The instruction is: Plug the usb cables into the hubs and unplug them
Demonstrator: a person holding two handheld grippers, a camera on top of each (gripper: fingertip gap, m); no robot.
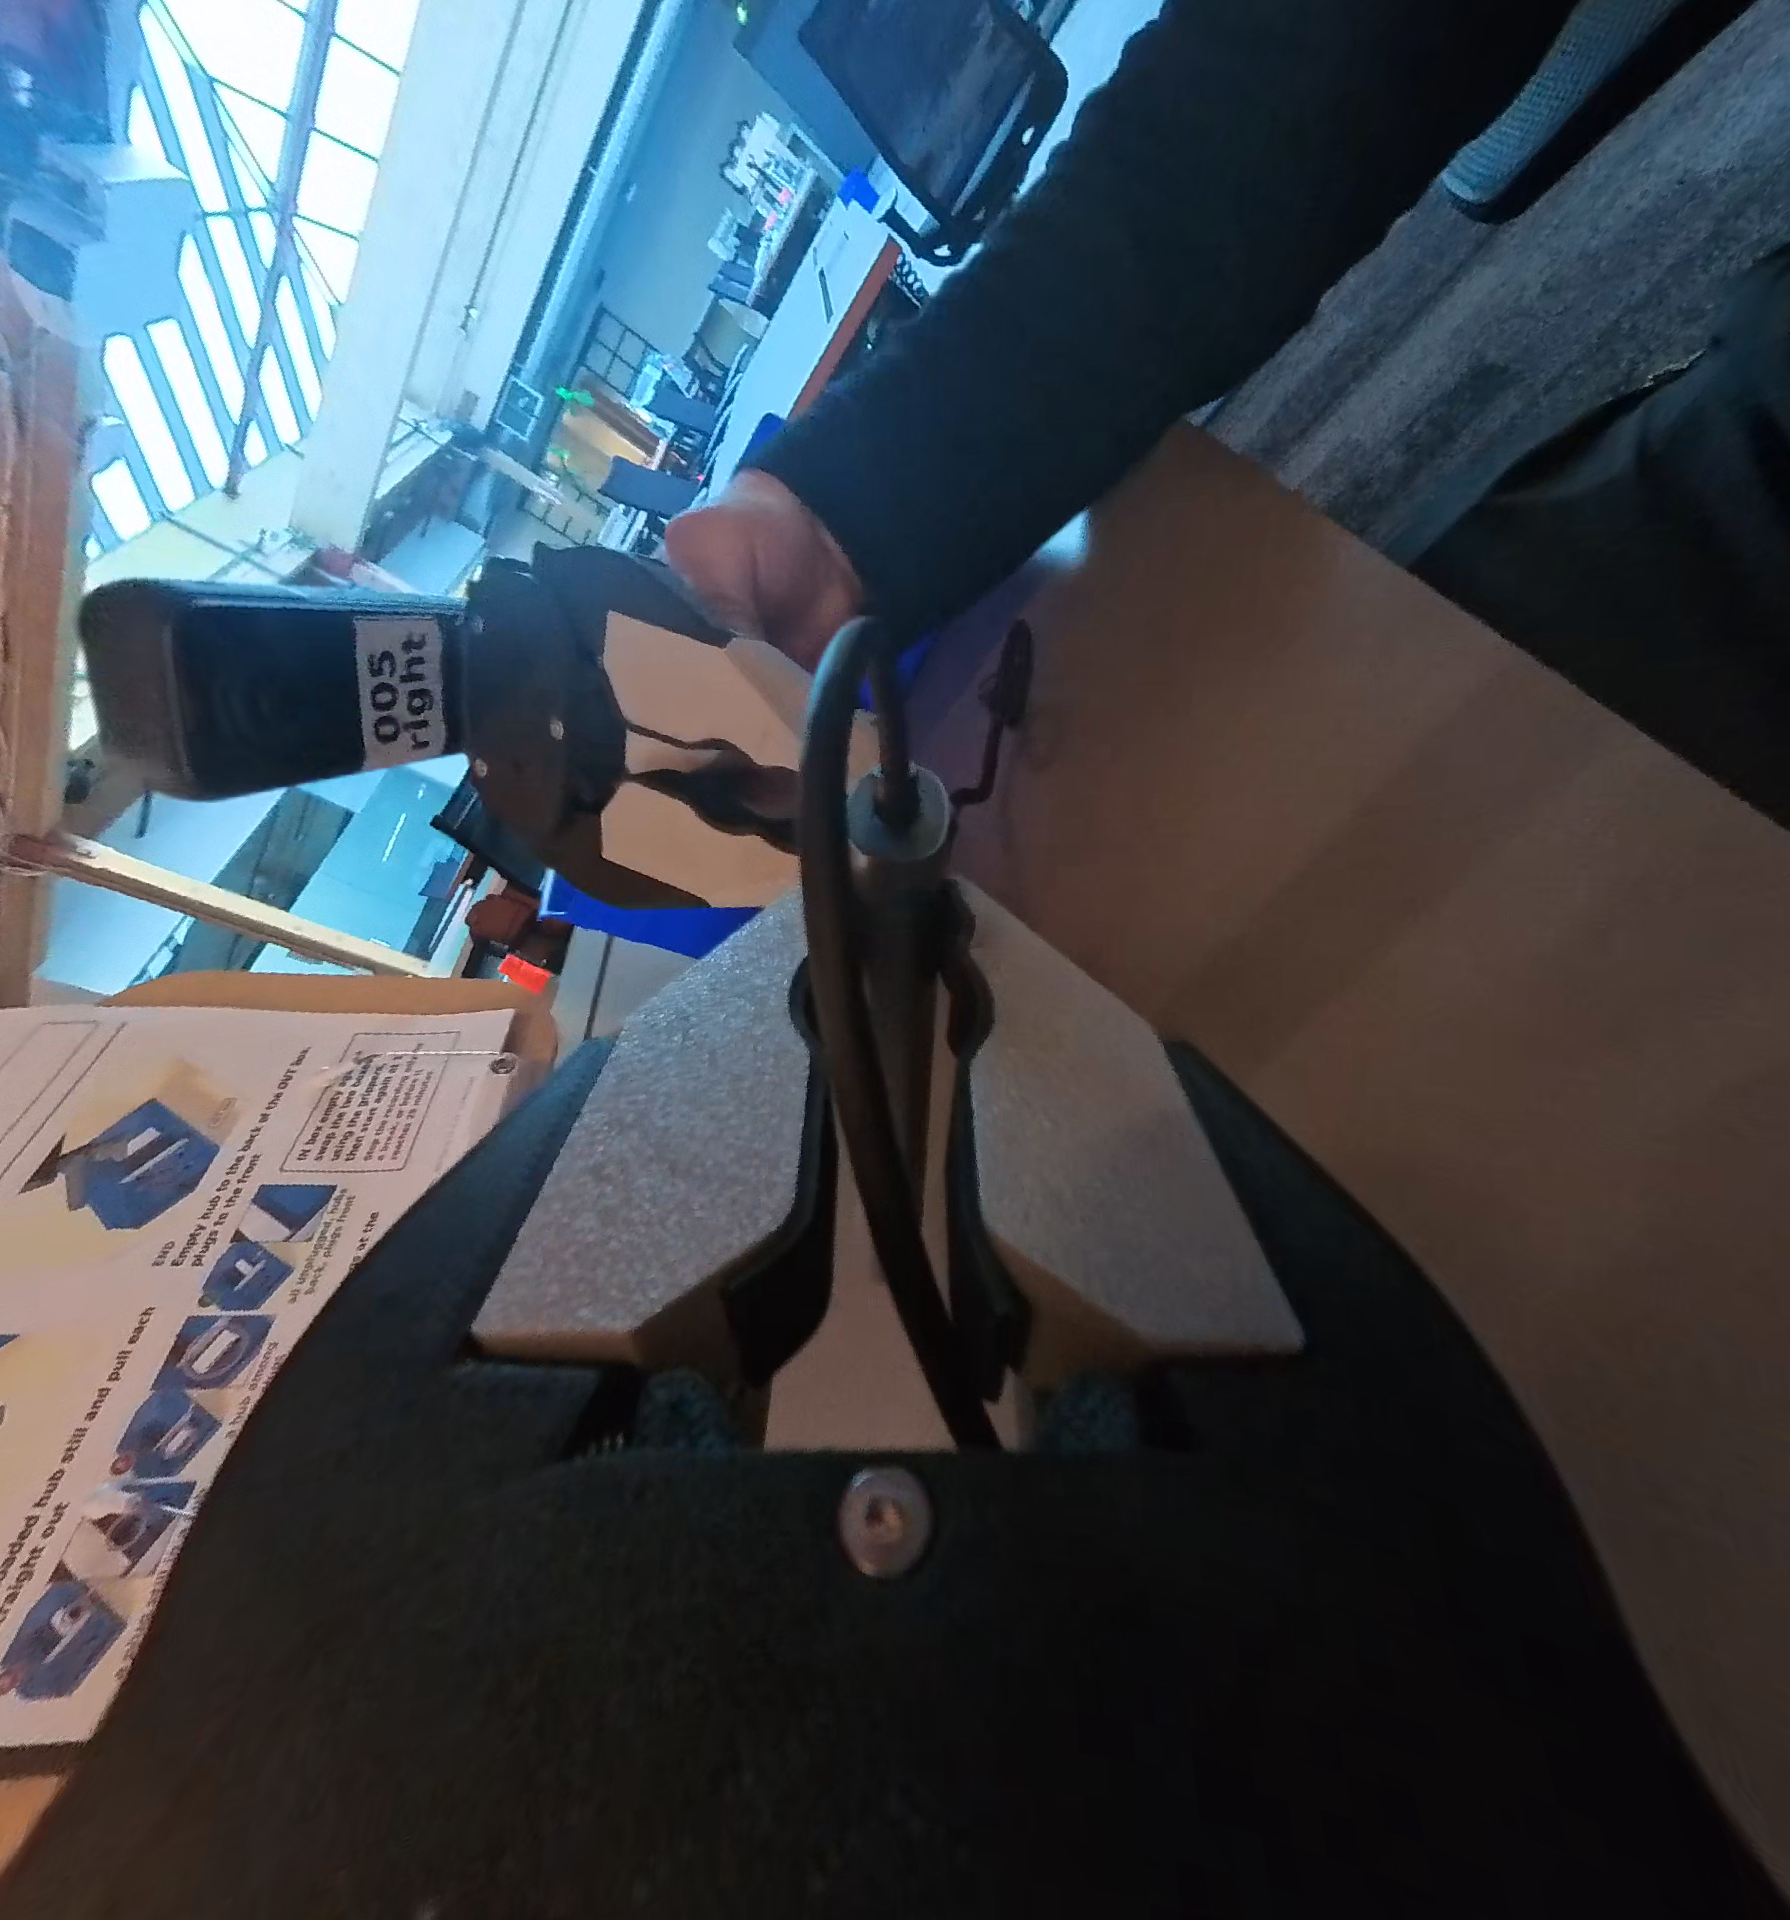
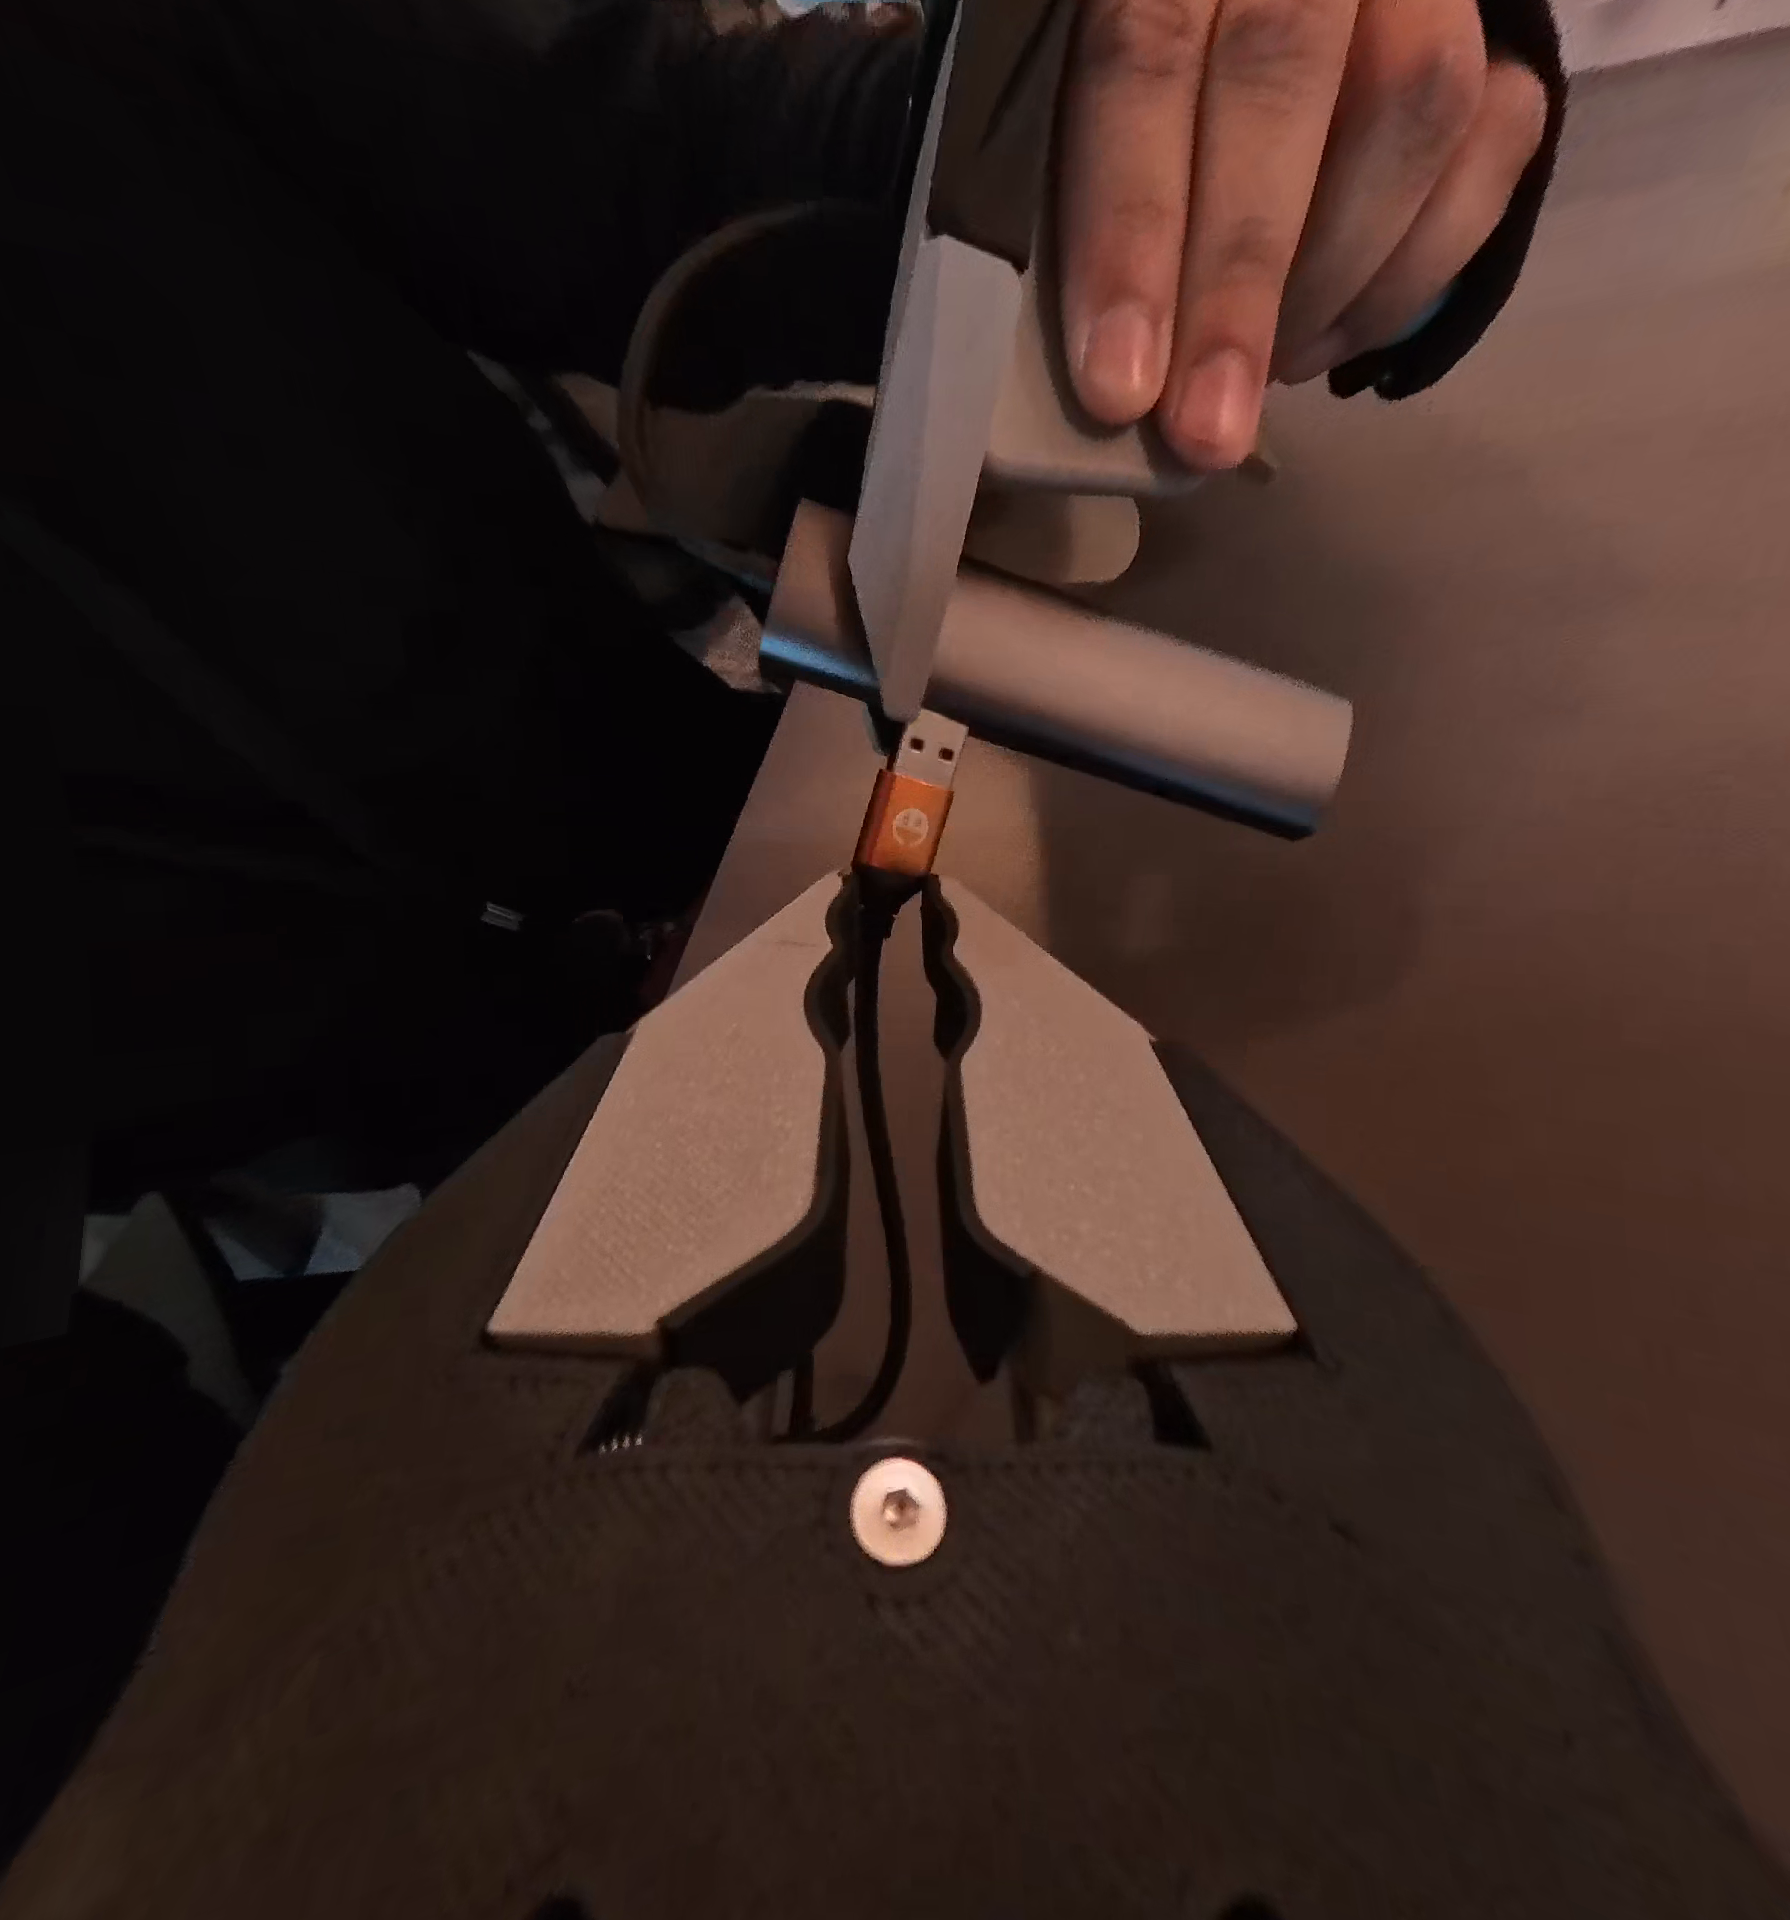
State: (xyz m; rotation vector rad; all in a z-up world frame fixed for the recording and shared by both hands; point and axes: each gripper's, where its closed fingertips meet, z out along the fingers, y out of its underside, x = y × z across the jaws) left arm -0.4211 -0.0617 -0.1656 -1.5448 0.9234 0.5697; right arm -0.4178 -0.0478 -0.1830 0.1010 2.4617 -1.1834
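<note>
1. Right tongs (image 2: 886, 883): clenched on the black cable just behind the orange USB plug (image 2: 901, 823). The cable runs back between the fingers toward the palm of the tool.
2. Left tongs (image 1: 886, 894): clamped on the grey hub (image 1: 896, 821), seen end-on in the left wrist view, with the hub's own dark lead (image 1: 839, 935) looping back through the fingers.
3. Location: in the right wrist view the hub (image 2: 1130, 675) lies crosswise just beyond the plug. The bare metal tip is touching or almost touching the hub's underside, next to a left-tong finger (image 2: 906, 468). Plug is not seated.
4. Appearance: orange metal shell with a small embossed mark, silver type-A tongue, thin black braided cable. Hub is a matt grey rounded bar; its ports are not visible from either view.
5. Risk: plug tip looks to meet the hub body off a port; pushing now could skid it along the casing or jam it against the finger.
6. Risk: grip sits on the cable end rather than the shell, so the plug may tilt or slide back under insertion force.
7. Both tools are held above the tan counter (image 1: 1493, 831); a printed instruction sheet (image 1: 143, 1247) lies nearby.
</note>
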